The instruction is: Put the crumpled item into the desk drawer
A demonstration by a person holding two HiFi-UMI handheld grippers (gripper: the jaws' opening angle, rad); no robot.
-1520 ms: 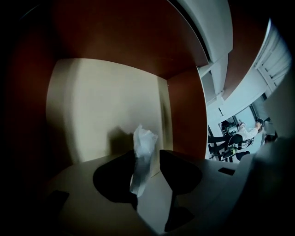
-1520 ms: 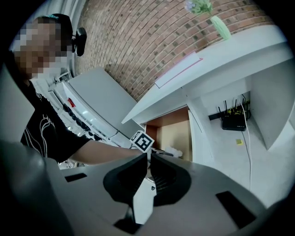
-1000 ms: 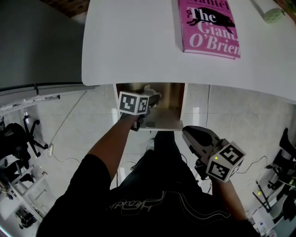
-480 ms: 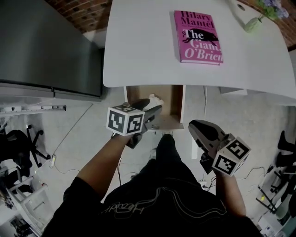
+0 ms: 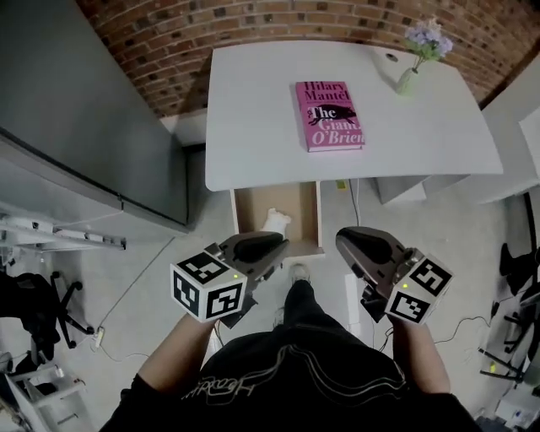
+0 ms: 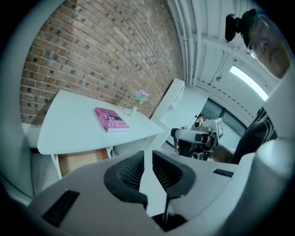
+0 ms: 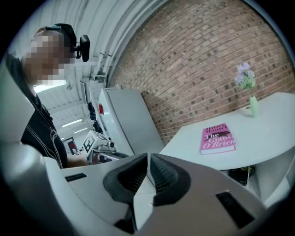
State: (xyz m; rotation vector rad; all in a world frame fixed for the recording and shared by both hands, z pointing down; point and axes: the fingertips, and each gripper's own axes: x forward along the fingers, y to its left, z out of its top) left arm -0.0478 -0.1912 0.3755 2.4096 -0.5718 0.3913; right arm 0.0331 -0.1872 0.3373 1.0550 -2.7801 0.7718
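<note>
On the far left I see a big grey cabinet (image 5: 84, 126) next to the brick wall (image 5: 253, 25). My left gripper (image 5: 261, 246) hangs low, in front of the desk and near the front edge of the open drawer (image 5: 247, 211). Its jaws are closing right now. Only a thin gap is left between them, and nothing is in that gap. The left gripper is holding nothing. The drawer is pulled out from under the white desk (image 5: 253, 126), and its inside looks like light brown wood. The crumpled item (image 5: 276, 221) is white and it lies inside the drawer, near the middle. It is apart from both grippers. On top of the desk a pink book (image 5: 329, 116) lies flat, near the middle. My right gripper (image 5: 363, 245) hangs low too, just to the right of the drawer and in front of the desk. Its jaws are squeezed together with just a tiny slit, and nothing is between them, so it holds nothing. Far back on the right corner of the desk a small vase (image 5: 408, 80) stands up straight with purple flowers (image 5: 428, 38) in it.
</note>
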